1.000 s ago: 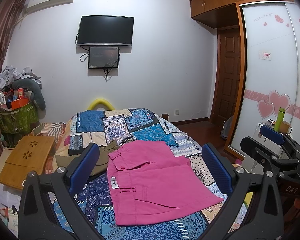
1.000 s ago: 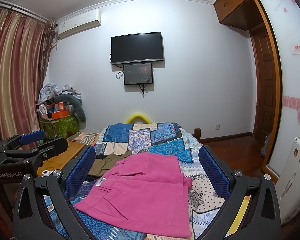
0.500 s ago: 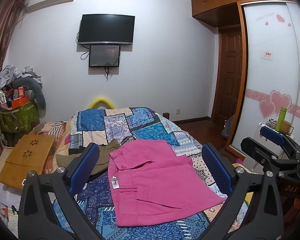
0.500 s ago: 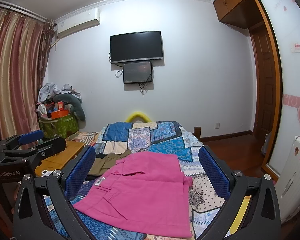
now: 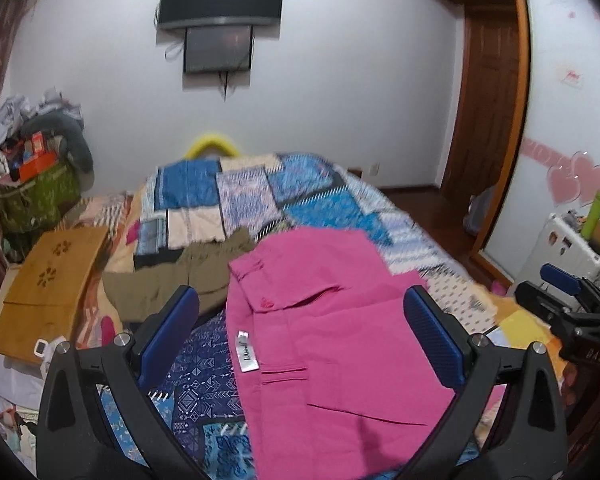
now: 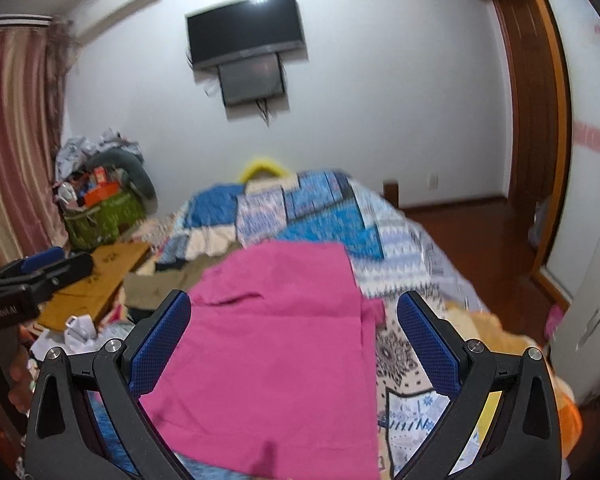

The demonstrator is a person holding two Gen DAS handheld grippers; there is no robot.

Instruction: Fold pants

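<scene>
Pink pants lie spread flat on the patchwork bed cover, waistband toward the left, with a white label at the waist. They also show in the right wrist view. My left gripper is open and empty above the pants. My right gripper is open and empty above the pants too. The right gripper shows at the right edge of the left wrist view, and the left gripper at the left edge of the right wrist view.
Olive-brown pants lie on the bed left of the pink ones. A wooden lap tray sits at the bed's left side, with a cluttered green basket behind. A white case with a green bottle stands at right.
Both grippers have tilted down and moved closer to the bed, so the pink pants fill more of each view. The pants have not moved. Both grippers stay open.
</scene>
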